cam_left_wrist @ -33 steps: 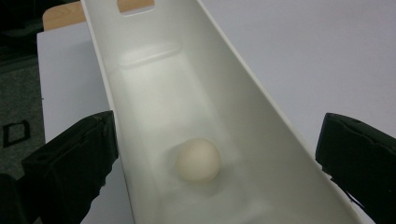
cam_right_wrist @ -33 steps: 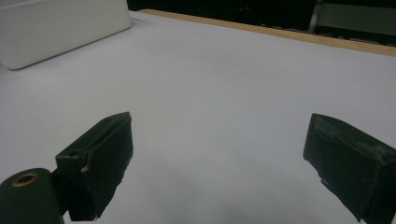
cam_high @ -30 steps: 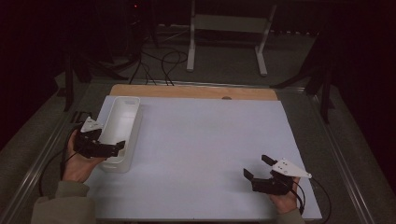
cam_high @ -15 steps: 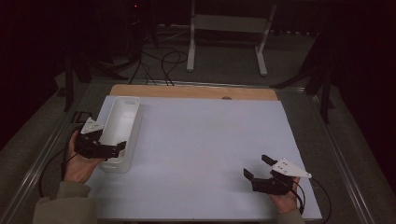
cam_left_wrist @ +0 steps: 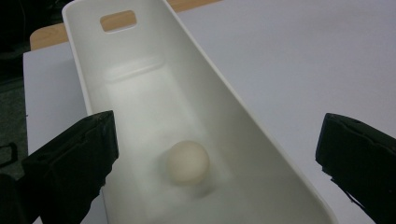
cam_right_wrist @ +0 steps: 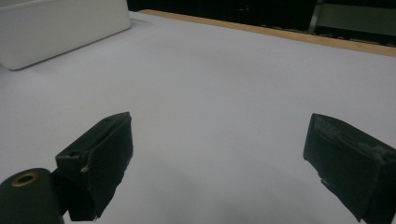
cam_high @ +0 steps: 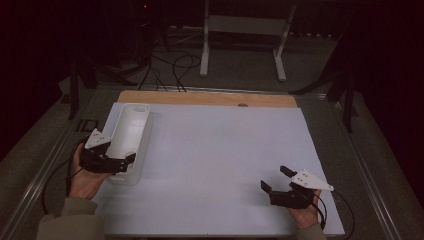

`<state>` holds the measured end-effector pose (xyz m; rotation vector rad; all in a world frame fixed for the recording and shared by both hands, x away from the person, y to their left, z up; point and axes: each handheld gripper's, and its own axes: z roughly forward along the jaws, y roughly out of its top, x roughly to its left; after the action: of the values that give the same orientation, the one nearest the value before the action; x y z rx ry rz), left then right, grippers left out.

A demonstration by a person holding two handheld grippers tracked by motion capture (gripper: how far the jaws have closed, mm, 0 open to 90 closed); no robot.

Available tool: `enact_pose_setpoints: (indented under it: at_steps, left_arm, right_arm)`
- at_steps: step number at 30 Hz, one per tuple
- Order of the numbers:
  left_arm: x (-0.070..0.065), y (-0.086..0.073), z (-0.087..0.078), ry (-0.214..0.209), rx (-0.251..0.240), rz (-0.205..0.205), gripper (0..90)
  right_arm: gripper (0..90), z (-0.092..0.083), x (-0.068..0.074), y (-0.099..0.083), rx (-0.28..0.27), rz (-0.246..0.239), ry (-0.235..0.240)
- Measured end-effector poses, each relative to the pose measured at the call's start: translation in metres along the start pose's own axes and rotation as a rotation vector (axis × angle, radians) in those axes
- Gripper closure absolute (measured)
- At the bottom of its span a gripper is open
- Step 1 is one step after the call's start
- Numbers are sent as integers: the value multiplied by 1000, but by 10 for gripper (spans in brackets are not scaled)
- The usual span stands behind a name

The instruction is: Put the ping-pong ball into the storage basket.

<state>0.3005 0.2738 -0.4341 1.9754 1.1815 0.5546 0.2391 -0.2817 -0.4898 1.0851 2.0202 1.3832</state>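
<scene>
I see a pale ball point(cam_left_wrist: 187, 161) lying in the near end of the long white bin point(cam_high: 142, 131) at the table's point(cam_high: 225, 160) left edge. My left hand-held gripper point(cam_high: 123, 166) hovers over that end, jaws spread wide. My right hand-held gripper point(cam_high: 275, 179) sits well apart at the near right, also spread, nothing between its jaws.

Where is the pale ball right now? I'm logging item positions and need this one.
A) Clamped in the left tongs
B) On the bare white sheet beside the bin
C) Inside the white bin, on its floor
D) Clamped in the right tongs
C: the left gripper view shows the pale ball lying on the floor of the white bin, with the left tongs open above it and touching nothing.
</scene>
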Motion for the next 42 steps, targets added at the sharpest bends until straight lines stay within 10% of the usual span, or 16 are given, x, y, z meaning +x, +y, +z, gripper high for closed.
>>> enact_pose_setpoints:
  at_steps: [42]
  left_arm:
    - [-25, -36, -8, -76, -125, -11, 0]
  right_arm:
    - [79, 1, 1, 0, 1, -4, 0]
